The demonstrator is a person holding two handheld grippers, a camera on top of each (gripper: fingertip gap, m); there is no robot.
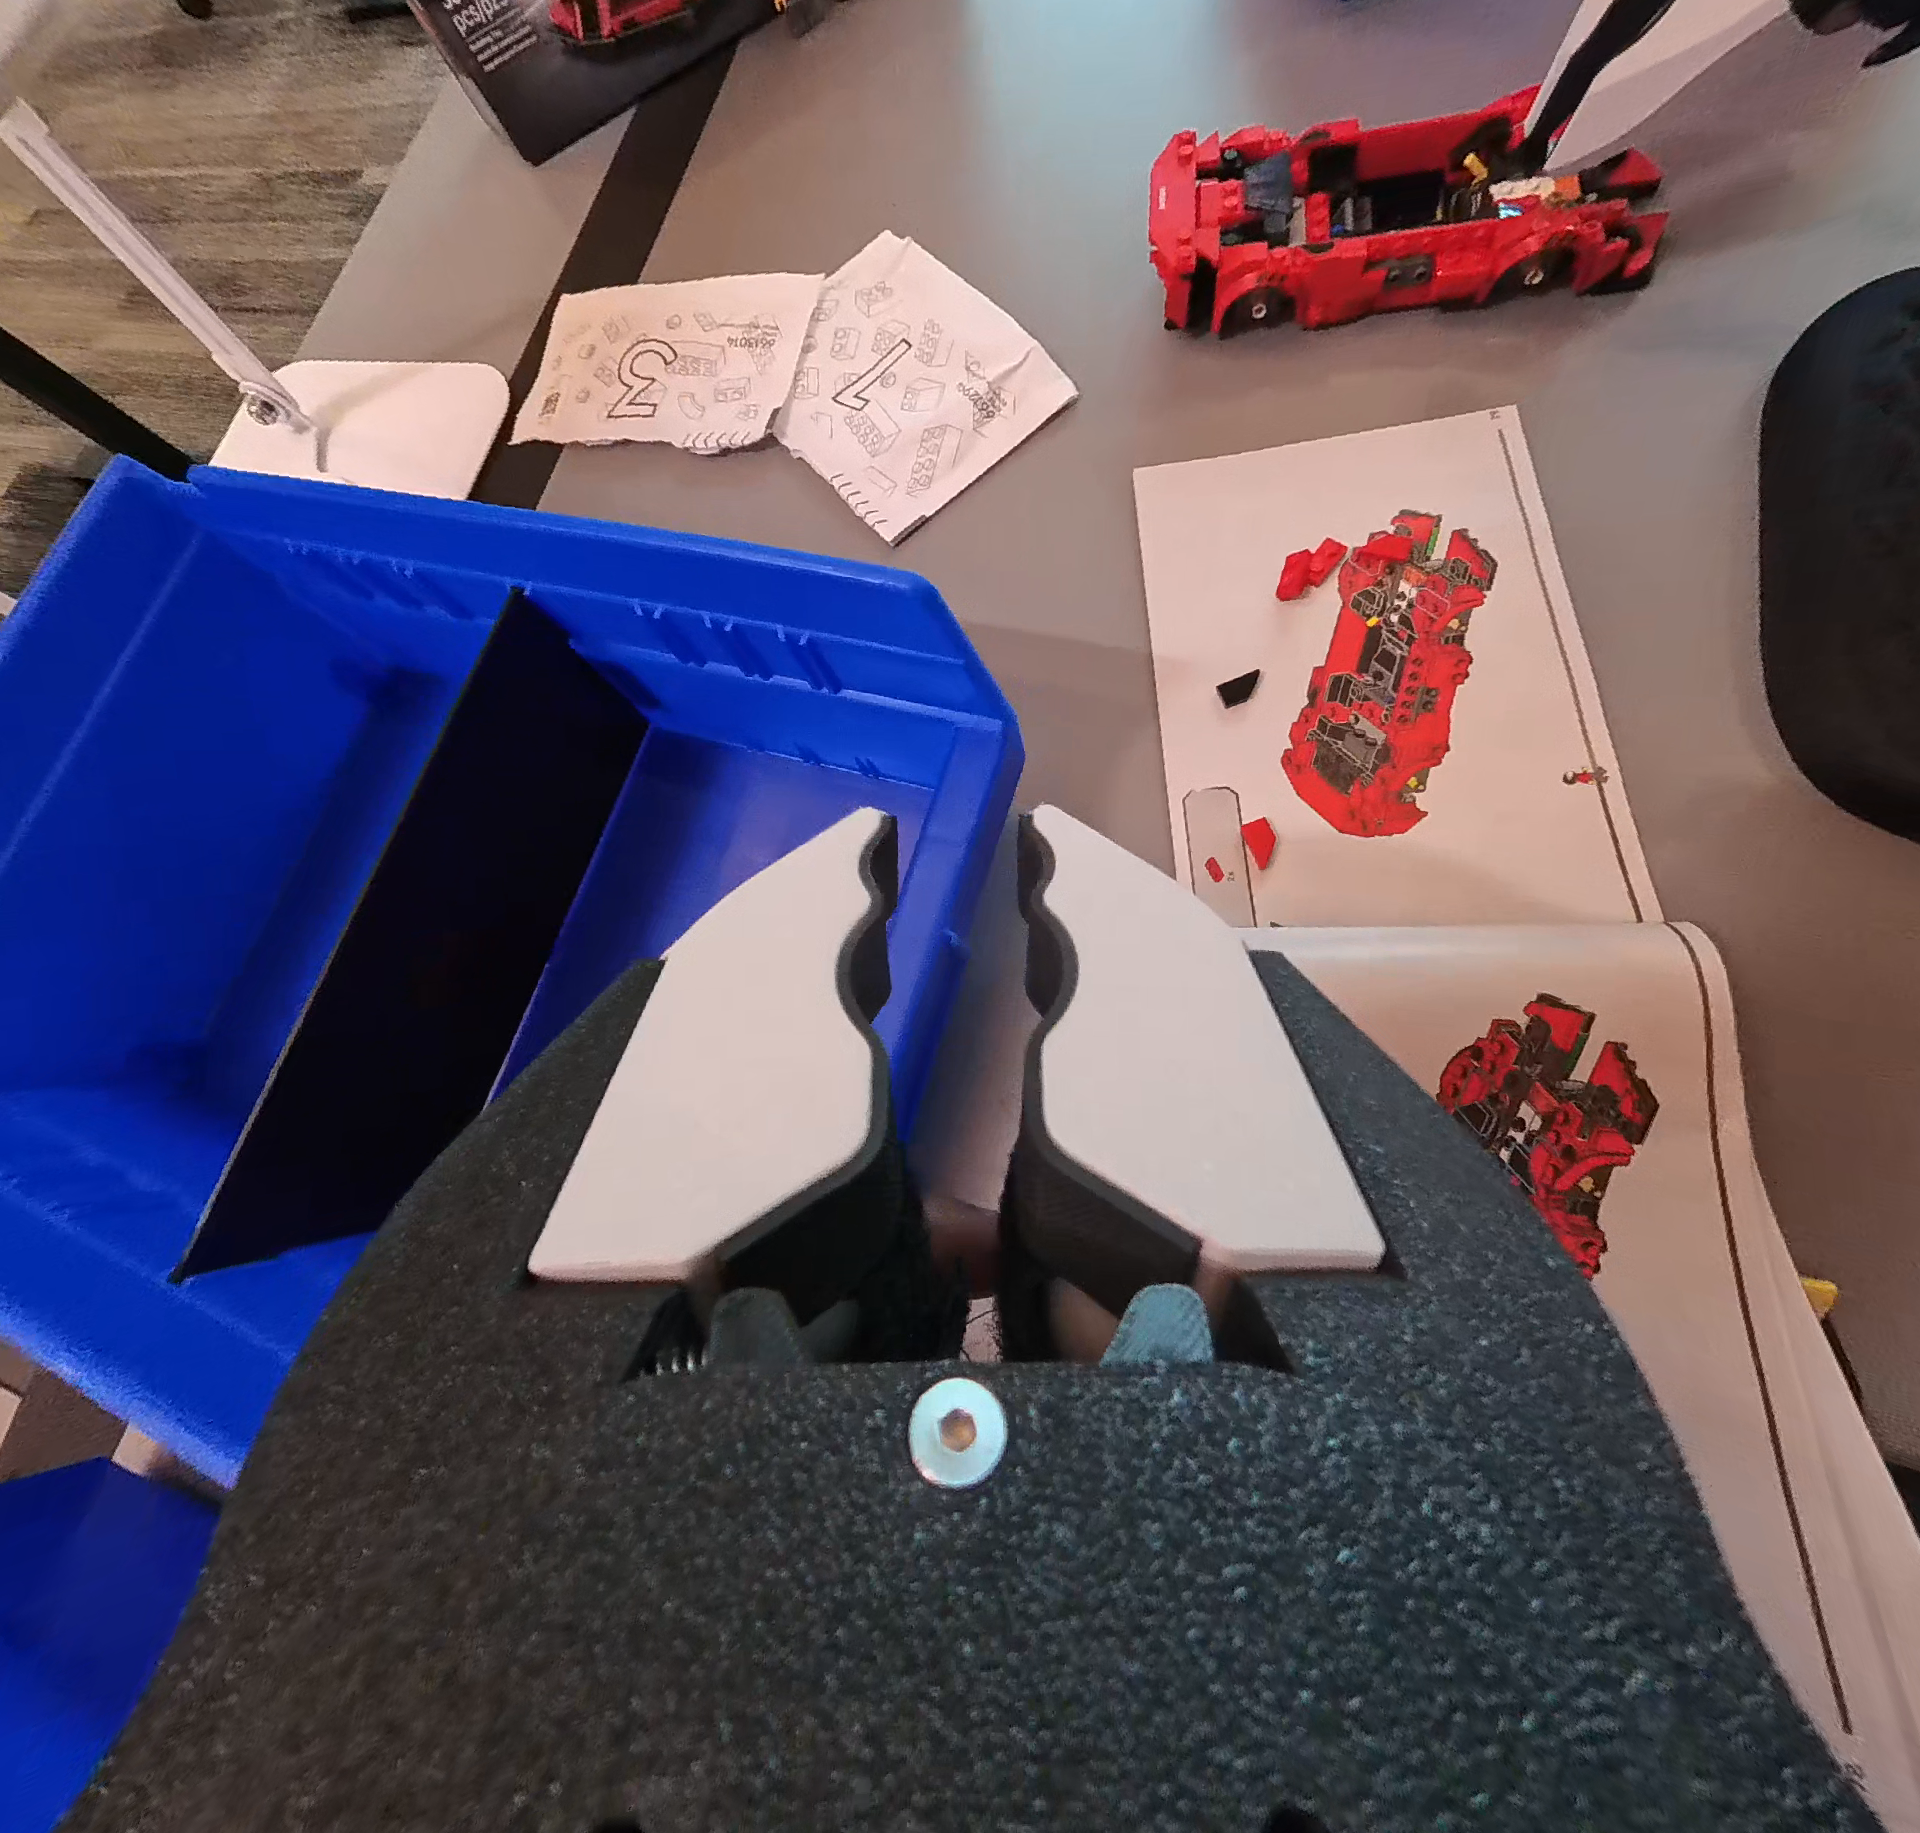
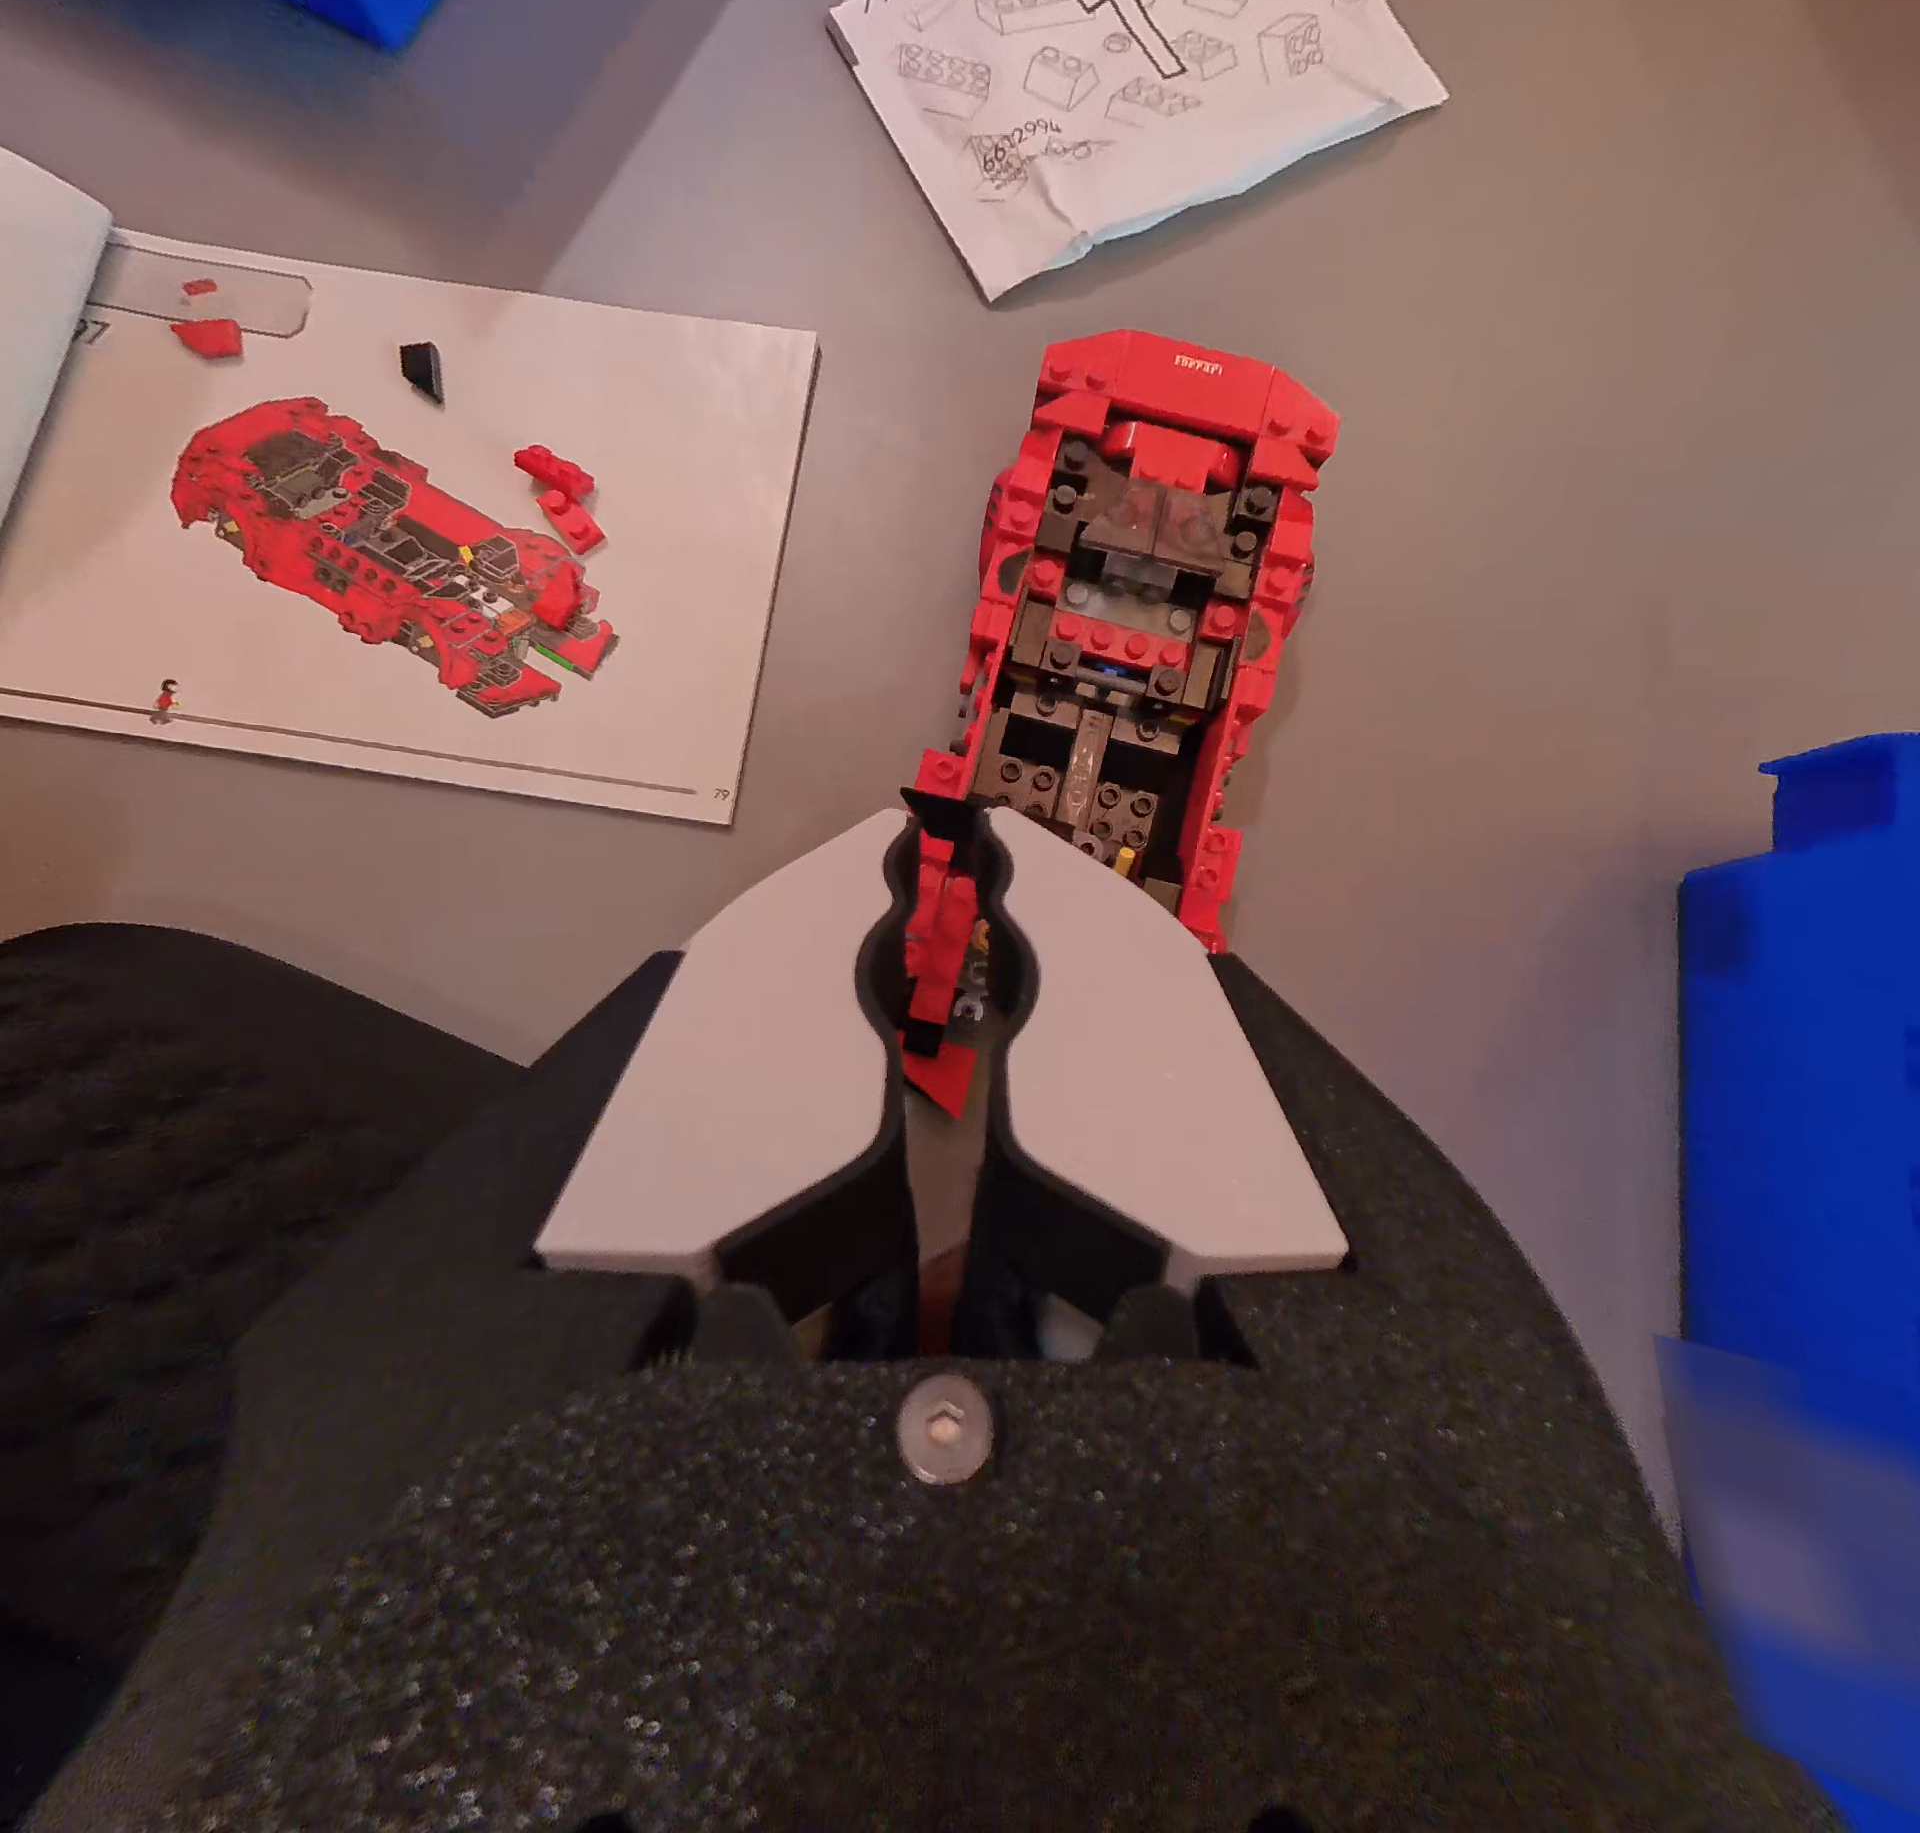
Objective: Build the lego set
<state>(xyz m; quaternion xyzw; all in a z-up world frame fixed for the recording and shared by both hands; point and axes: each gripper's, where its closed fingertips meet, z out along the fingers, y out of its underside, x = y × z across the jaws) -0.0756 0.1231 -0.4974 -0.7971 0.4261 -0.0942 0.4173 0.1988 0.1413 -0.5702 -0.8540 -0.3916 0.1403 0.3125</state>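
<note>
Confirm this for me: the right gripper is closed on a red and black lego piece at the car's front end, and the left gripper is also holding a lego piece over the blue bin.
Not quite. The left gripper holds nothing: the left wrist view shows its fingers apart and empty above the blue bin. The rest stands: in the right wrist view the right gripper is closed on a red and black lego piece at the near end of the red lego car.

Glossy plastic car (image 2: 1143, 620), crumpled paper bag (image 2: 1132, 90), matt grey table (image 2: 1507, 536)
</note>
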